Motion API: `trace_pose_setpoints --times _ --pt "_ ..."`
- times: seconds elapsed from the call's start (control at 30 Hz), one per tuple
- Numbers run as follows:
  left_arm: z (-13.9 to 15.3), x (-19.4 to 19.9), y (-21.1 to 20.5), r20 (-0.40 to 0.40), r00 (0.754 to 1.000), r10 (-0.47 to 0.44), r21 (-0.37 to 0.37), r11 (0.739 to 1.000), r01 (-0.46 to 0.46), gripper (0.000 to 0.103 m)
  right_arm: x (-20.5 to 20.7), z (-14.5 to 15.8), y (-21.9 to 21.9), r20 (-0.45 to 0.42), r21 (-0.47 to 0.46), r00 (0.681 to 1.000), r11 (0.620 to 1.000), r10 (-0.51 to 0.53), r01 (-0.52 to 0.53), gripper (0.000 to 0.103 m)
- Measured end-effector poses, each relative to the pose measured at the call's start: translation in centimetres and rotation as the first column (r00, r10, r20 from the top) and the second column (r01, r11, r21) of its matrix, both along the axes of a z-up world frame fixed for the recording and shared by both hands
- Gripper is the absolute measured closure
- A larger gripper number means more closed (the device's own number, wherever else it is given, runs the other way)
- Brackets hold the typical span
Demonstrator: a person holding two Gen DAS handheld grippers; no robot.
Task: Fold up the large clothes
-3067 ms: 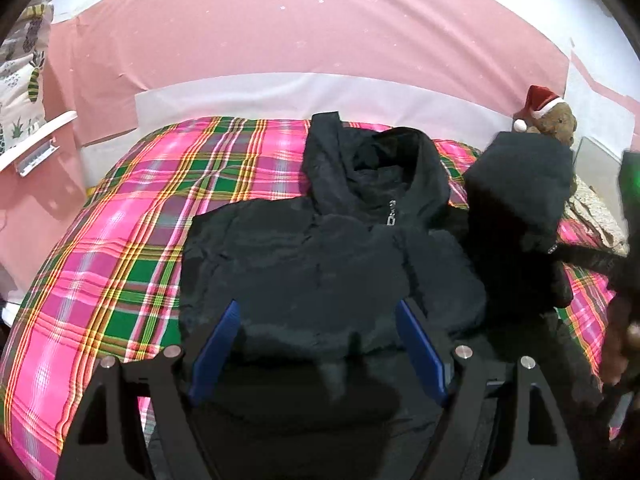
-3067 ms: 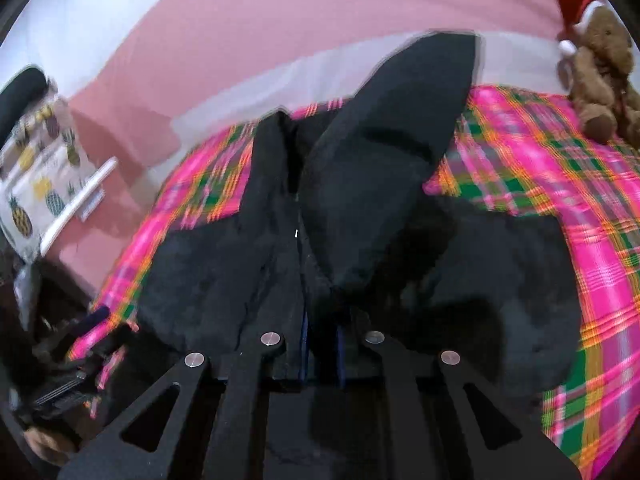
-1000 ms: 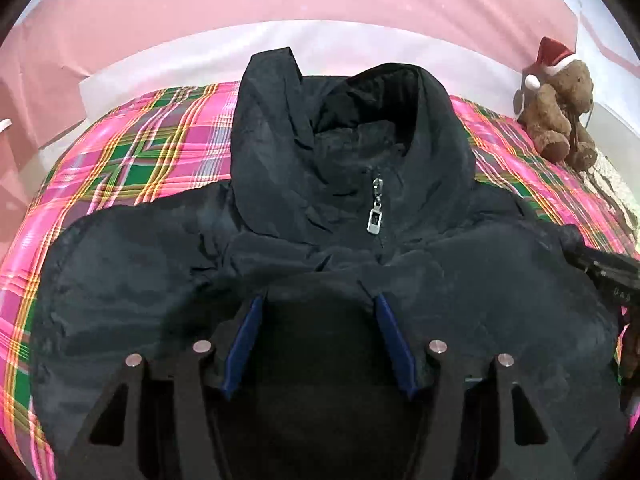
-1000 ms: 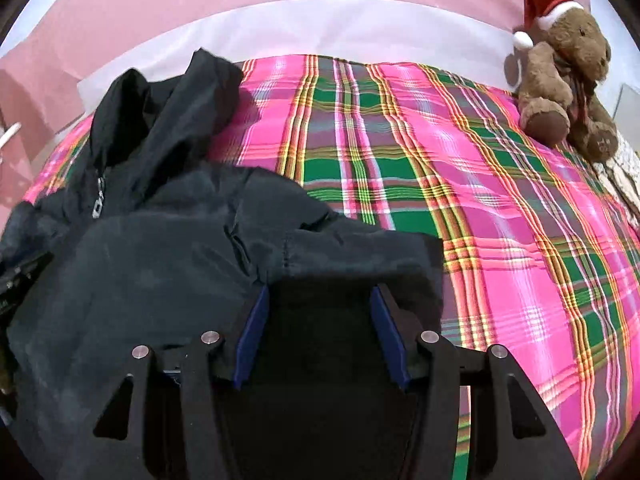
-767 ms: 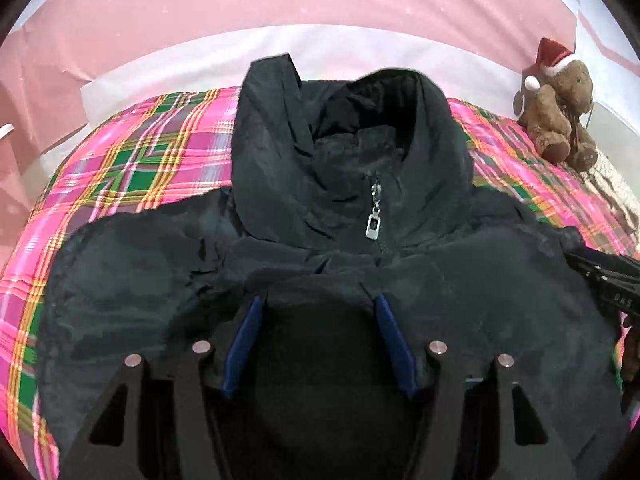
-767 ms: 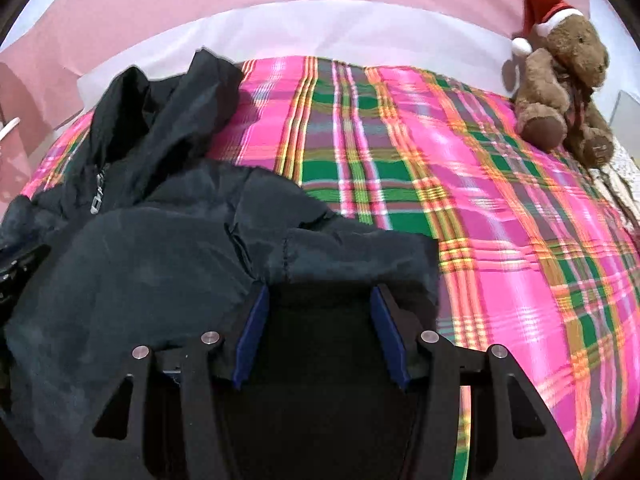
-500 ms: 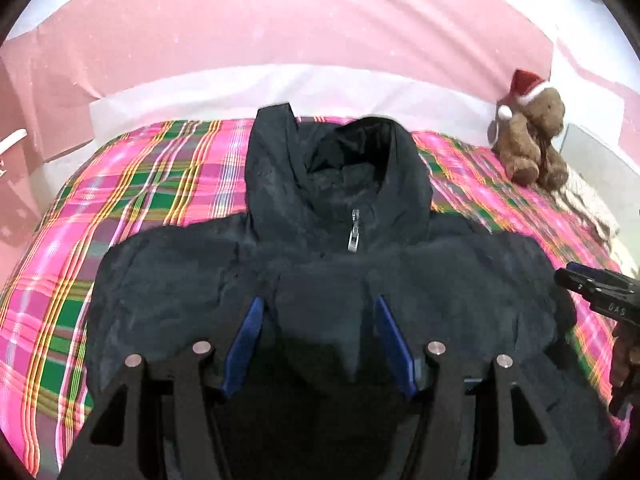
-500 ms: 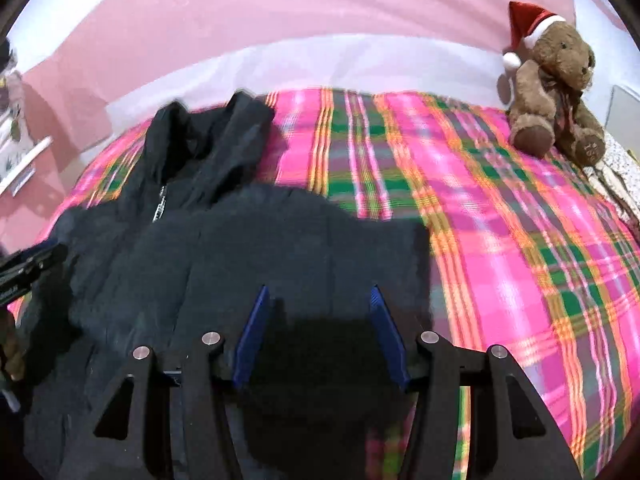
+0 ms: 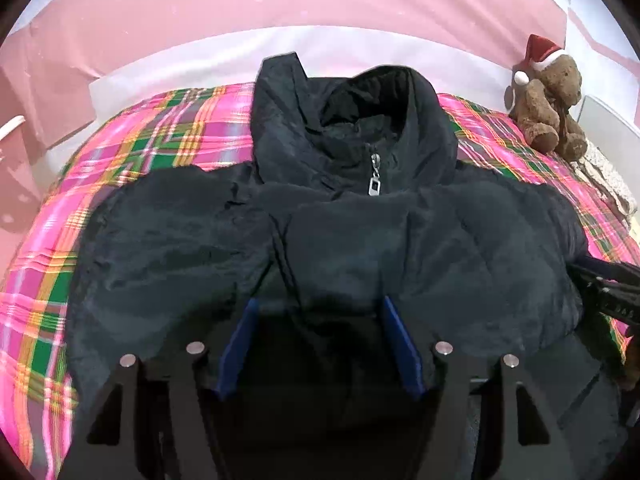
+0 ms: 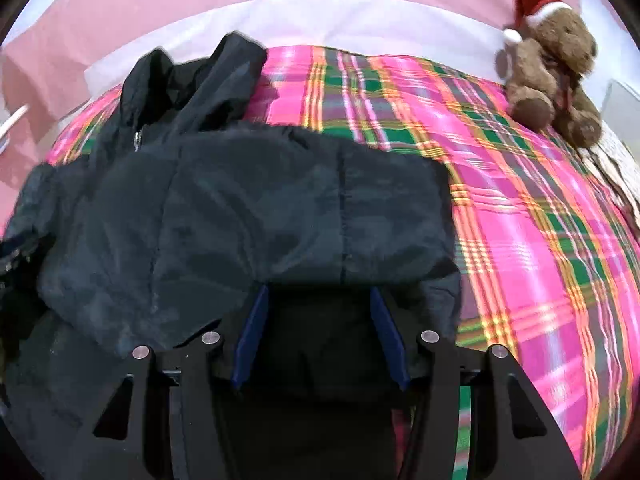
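A large black hooded jacket [image 9: 360, 240] lies front up on a pink plaid bedspread [image 9: 132, 152], hood toward the wall, zipper pull [image 9: 375, 184] at the collar, both sleeves folded across the chest. My left gripper [image 9: 320, 340] is open and empty over the jacket's lower middle. My right gripper [image 10: 320, 332] is open and empty over the jacket's right side [image 10: 280, 208]. It also shows at the right edge of the left wrist view [image 9: 608, 284].
A brown teddy bear [image 9: 548, 108] in a red Santa hat sits at the bed's far right corner; it also shows in the right wrist view [image 10: 552, 64]. A pink wall [image 9: 280, 0] runs behind the bed. Bare plaid bedspread [image 10: 540, 220] lies right of the jacket.
The right gripper let go of the right sleeve, which now lies folded over the chest. Both grippers have drawn back from the jacket and stay open.
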State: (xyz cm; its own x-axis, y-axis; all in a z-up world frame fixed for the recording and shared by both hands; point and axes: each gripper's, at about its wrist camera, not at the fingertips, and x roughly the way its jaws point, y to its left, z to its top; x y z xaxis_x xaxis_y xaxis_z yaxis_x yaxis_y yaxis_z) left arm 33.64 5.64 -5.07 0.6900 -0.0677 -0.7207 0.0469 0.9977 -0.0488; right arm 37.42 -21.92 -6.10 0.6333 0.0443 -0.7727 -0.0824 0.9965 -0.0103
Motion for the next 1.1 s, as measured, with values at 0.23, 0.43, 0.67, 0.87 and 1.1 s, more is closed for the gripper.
trace_pose_setpoints --times 0.23,0.43,0.67,0.87,1.1 --pt "1.2 -0.8 3.9 0.018 0.997 0.080 0.007 0.997 -0.080 0.036 -1.7 1.2 4.3 0.031 -0.053 0.994 0.994 0.101 -0.100 0.050" --pt "-0.1 -0.8 4.9 -0.033 0.996 0.079 0.002 0.997 -0.079 0.037 -1.4 0.5 5.0 0.004 -0.055 0.997 0.996 0.075 -0.075 0.050" --pt "1.9 -4.7 4.8 -0.007 0.998 0.065 -0.037 0.997 -0.065 0.037 -5.5 4.2 5.3 0.076 -0.060 0.994 0.995 0.081 -0.076 0.050" --pt "4.9 -9.8 3.6 0.039 0.998 0.049 -0.056 0.997 -0.047 0.037 -11.0 8.0 6.0 0.154 -0.073 0.984 0.994 0.091 -0.081 0.050" --pt "7.7 -15.2 2.0 0.072 0.997 0.023 -0.092 0.996 -0.016 0.036 -16.2 9.9 7.0 0.186 -0.037 0.978 0.995 0.097 -0.092 0.050"
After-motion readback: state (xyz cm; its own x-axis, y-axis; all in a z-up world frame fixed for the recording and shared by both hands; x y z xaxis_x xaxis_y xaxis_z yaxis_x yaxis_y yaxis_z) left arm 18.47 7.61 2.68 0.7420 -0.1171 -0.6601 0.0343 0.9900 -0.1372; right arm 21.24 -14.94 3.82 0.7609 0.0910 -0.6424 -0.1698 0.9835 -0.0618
